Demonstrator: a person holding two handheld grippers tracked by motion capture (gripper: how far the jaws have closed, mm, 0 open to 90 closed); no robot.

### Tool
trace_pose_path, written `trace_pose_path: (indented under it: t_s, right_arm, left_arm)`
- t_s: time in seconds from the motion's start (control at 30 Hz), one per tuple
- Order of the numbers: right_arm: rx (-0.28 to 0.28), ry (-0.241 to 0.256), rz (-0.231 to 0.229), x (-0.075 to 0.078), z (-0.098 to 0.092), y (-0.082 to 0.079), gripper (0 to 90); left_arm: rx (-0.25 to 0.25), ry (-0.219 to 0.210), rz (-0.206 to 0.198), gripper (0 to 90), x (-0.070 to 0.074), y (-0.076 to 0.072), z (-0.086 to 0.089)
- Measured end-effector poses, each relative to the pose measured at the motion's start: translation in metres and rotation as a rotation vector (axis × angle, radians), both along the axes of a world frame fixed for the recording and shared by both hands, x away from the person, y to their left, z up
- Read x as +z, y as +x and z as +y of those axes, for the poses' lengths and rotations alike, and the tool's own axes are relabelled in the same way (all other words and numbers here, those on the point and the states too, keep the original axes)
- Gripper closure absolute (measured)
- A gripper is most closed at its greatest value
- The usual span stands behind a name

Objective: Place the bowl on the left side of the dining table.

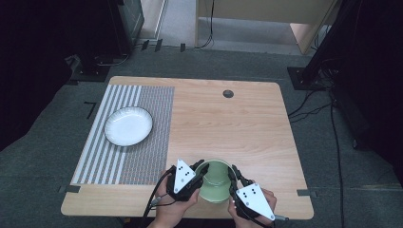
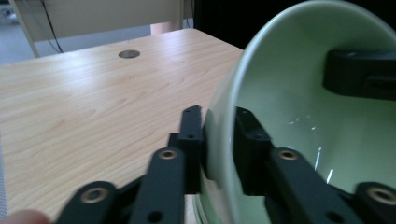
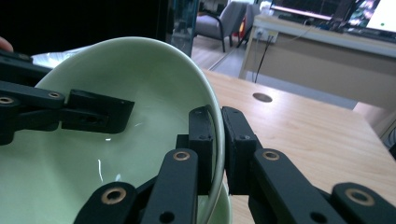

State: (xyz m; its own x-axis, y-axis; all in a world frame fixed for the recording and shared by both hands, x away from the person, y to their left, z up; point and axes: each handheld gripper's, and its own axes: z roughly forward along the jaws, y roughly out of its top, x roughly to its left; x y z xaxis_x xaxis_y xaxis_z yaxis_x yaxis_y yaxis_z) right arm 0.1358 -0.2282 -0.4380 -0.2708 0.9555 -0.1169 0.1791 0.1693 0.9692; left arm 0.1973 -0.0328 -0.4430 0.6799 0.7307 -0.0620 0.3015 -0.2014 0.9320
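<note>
A pale green bowl [image 1: 216,175] sits near the table's front edge, between both hands. My left gripper [image 1: 203,167] is shut on its left rim, one jaw inside the bowl and one outside, as the left gripper view shows [image 2: 218,114]. On the opposite rim my right gripper [image 1: 233,172] is shut the same way [image 3: 216,112]. The glossy inside of the bowl [image 2: 299,116] [image 3: 130,74] holds nothing. Each gripper view shows the other gripper's inner jaw across the bowl. A further green edge [image 3: 223,205] shows below the rim; I cannot tell whether it belongs to this bowl.
A white plate [image 1: 128,125] lies on a grey striped placemat [image 1: 152,142] over the left part of the wooden table [image 1: 237,123]. A round cable hole [image 1: 228,93] sits near the far edge. Bare wood lies right of the mat.
</note>
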Motion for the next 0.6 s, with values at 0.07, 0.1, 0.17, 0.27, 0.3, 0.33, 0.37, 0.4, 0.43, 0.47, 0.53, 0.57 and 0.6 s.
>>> trace_pose_path:
  t_s: [0.07,0.1,0.17,0.27,0.3,0.33,0.37,0.4,0.43,0.47,0.53,0.57,0.6]
  right_arm:
    - [-0.004,0.009,-0.012,0.0002,-0.0003,-0.001,84.4]
    - [-0.005,0.012,-0.014,0.0,0.0003,-0.0016,84.4]
    - [-0.011,0.019,-0.022,-0.0013,0.0011,-0.0024,84.4]
    - [-0.007,0.035,-0.021,-0.0021,0.0013,-0.0029,84.3]
    - [-0.004,0.04,-0.022,-0.0018,0.0012,-0.0027,84.2]
    - [-0.002,0.046,-0.019,-0.0018,0.001,-0.0023,84.1]
    - [-0.002,0.046,-0.019,-0.0018,0.001,-0.0023,84.1]
    - [0.001,0.053,-0.01,-0.002,0.0003,-0.0013,84.0]
    - [0.009,0.068,-0.003,-0.0024,-0.0006,-0.0005,83.5]
    - [0.031,0.101,0.005,-0.0034,-0.0028,0.0004,78.4]
    - [0.05,0.11,0.011,-0.0037,-0.0036,0.0013,74.1]
    - [0.053,0.113,0.009,-0.0039,-0.0038,0.0014,69.9]
    - [0.058,0.117,0.011,-0.0039,-0.0038,0.0015,66.4]
  left_arm:
    - [0.001,-0.012,0.002,81.9,0.0005,0.0004,0.0012]
    - [0.001,-0.012,-0.002,83.2,0.0008,0.0001,0.0012]
    - [-0.003,-0.006,-0.009,83.6,0.0011,-0.0004,0.0019]
    - [0.001,-0.005,-0.021,83.8,0.002,-0.0013,0.0027]
    - [0.001,-0.002,-0.024,83.9,0.0026,-0.0013,0.0031]
    - [0.003,-0.003,-0.027,83.8,0.0031,-0.0014,0.0032]
    - [0.005,0.0,-0.031,83.8,0.0036,-0.0015,0.0036]
    - [0.007,0.004,-0.035,83.7,0.0038,-0.0015,0.0038]
    - [0.007,0.006,-0.036,83.6,0.0039,-0.0015,0.0039]
    - [0.008,0.008,-0.038,83.6,0.004,-0.0013,0.0041]
    - [0.016,0.011,-0.04,83.6,0.0042,-0.0005,0.0051]
    - [0.018,0.011,-0.04,83.6,0.0045,0.0001,0.0059]
    - [0.023,0.01,-0.041,83.6,0.005,0.0005,0.0069]
